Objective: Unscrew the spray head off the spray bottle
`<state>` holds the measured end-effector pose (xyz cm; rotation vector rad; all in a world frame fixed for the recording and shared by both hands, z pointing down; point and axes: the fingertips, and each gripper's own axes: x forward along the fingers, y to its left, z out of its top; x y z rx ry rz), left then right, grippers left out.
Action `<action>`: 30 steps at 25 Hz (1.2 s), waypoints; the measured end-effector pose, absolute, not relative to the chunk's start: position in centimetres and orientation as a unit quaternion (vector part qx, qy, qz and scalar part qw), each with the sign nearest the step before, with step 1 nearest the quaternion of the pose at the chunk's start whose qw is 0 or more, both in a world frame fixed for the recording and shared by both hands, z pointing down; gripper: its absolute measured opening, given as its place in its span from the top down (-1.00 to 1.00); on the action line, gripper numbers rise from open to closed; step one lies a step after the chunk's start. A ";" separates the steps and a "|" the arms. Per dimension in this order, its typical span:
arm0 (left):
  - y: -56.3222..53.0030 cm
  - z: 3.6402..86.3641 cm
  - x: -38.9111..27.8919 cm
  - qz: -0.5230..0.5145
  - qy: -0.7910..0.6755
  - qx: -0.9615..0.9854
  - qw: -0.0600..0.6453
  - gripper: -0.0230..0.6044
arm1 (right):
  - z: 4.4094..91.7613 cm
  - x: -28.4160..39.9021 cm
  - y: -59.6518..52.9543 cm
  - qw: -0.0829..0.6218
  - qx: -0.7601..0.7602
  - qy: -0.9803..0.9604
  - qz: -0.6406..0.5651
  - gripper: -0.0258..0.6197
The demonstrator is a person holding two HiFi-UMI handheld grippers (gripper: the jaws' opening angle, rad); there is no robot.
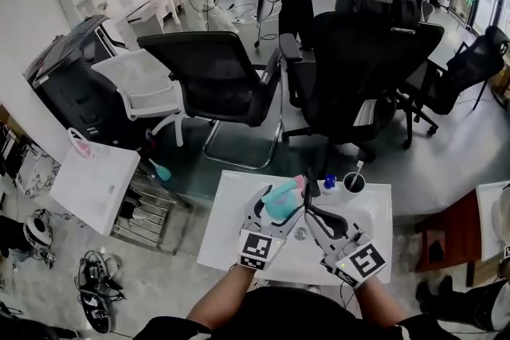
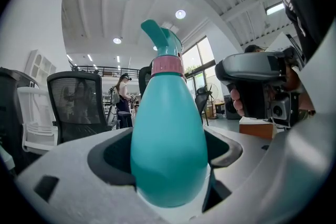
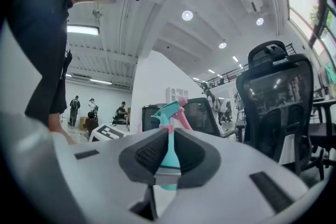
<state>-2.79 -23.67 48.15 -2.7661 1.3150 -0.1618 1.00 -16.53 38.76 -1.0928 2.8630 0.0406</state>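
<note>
A teal spray bottle (image 1: 280,200) with a pink collar (image 2: 167,64) and a teal spray head (image 2: 161,38) is held up over the white table (image 1: 231,227). My left gripper (image 1: 276,205) is shut on the bottle's fat body (image 2: 168,144), which fills the space between its jaws. My right gripper (image 1: 309,208) hovers just to the right of the bottle, near its top. In the right gripper view the jaws stand a narrow slit apart (image 3: 167,157). The bottle neck shows through that slit, and the spray head (image 3: 169,110) and its pink trigger (image 3: 182,113) rise above. The pads press on nothing.
On the table's far edge stand a black cup (image 1: 353,182) with a stick in it and a small blue-capped bottle (image 1: 329,183). Black office chairs (image 1: 215,76) (image 1: 358,68) stand beyond the table. A white cabinet (image 1: 92,183) sits to the left. People stand at the back.
</note>
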 end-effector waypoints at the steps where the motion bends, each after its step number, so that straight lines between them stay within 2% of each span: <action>1: -23.6 48.1 -2.7 -0.054 0.427 -0.902 0.037 -0.32 | 38.6 0.8 -16.6 0.037 -0.354 0.934 0.018 0.78; 5: -23.3 47.9 -2.2 -0.054 0.424 -0.903 0.039 -0.32 | 38.0 -0.1 -16.8 0.028 -0.346 0.938 0.016 0.65; 10: -22.9 47.8 -1.6 -0.057 0.418 -0.906 0.037 -0.32 | 38.2 -1.3 -17.4 0.016 -0.342 0.939 0.013 0.61; 15: -22.6 47.8 -1.0 -0.062 0.411 -0.909 0.038 -0.32 | 39.0 -2.0 -17.7 -0.004 -0.348 0.937 0.018 0.48; 30: -22.8 47.5 -0.3 -0.080 0.408 -0.908 0.050 -0.32 | 39.1 -2.3 -19.6 -0.013 -0.392 0.920 0.011 0.45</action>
